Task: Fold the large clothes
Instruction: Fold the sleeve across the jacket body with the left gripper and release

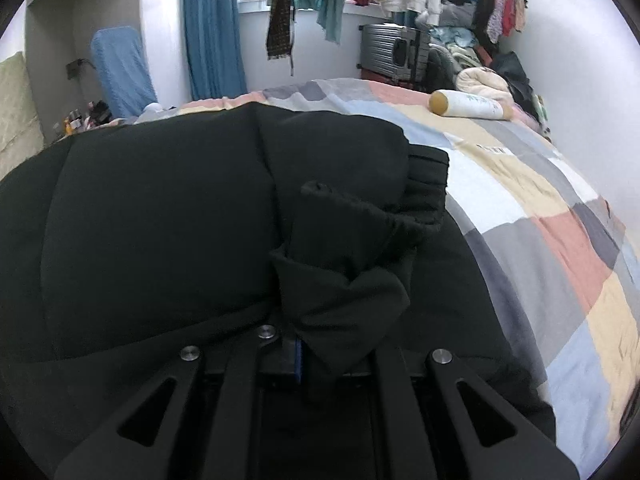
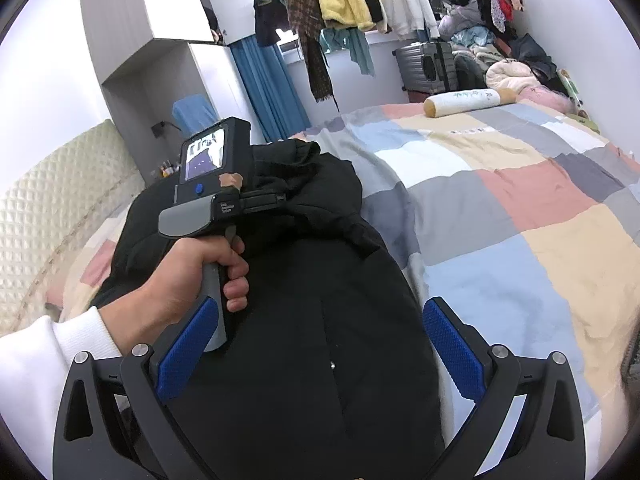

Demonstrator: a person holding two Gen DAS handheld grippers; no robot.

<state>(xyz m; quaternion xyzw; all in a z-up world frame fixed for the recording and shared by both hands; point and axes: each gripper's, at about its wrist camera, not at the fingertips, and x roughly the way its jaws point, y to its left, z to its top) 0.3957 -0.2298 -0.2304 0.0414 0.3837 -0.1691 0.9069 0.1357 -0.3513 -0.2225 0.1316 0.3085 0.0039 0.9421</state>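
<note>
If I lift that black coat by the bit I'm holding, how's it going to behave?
Probably floppy: the black coat bunches where the left claw pinches it. Likely bulky and fairly heavy, since it lies in thick, puffy mounds on the patchwork quilt. It may sag and unfold; the right claw is open above it.

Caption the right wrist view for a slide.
Open right gripper hovers over black coat on patchwork bed; left gripper pinches it.
</note>
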